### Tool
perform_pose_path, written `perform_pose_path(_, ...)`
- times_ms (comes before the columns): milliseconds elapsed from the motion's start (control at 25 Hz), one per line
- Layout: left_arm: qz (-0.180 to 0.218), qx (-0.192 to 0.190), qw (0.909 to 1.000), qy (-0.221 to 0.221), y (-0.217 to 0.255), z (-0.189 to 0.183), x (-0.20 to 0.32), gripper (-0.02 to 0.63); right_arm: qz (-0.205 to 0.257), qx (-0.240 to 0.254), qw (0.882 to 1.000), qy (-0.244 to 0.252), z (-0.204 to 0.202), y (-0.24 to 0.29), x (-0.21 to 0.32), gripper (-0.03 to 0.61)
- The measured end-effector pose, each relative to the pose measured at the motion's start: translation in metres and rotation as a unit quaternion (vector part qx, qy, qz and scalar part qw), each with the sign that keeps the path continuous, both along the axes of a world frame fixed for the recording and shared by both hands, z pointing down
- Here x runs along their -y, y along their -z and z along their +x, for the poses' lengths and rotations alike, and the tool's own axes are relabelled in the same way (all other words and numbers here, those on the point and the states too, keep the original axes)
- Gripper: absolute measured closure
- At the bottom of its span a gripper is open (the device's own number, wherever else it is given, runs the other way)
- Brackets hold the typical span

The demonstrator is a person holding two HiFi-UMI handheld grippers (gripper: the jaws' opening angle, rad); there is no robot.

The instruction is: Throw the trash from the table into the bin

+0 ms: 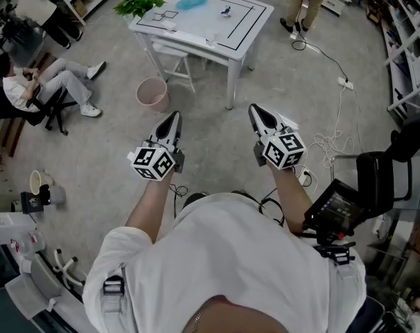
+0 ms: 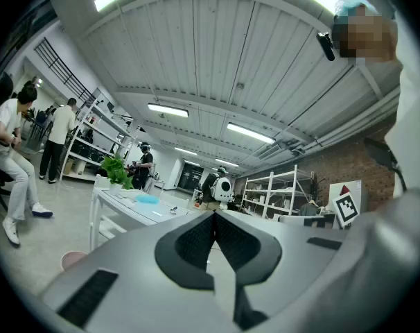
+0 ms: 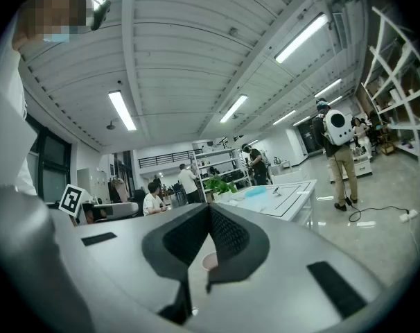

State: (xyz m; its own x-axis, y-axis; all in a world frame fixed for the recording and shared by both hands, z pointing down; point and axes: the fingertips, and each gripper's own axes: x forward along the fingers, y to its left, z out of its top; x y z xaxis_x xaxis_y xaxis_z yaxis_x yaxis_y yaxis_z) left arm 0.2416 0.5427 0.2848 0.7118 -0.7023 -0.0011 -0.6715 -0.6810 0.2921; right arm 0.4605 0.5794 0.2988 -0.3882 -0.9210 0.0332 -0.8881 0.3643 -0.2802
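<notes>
Whole bin [image 1: 152,94], head view only

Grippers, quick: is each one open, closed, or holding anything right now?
Left gripper: closed, holding nothing.
Right gripper: closed, holding nothing.

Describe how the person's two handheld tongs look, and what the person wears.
Both the left tongs and right tongs are white, tapering, with black inner pads. Each carries a white cube printed with black square markers. The person wears a white short-sleeved shirt.
</notes>
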Motion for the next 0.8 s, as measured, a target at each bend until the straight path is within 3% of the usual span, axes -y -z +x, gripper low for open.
perform_pose_path(800,-0.007,0.008,0.9998,0.015,-0.003,0.026,-0.013,0.609,0.005,0.031,0.999,0.015,0.029,-0.001,-0.011,0.569)
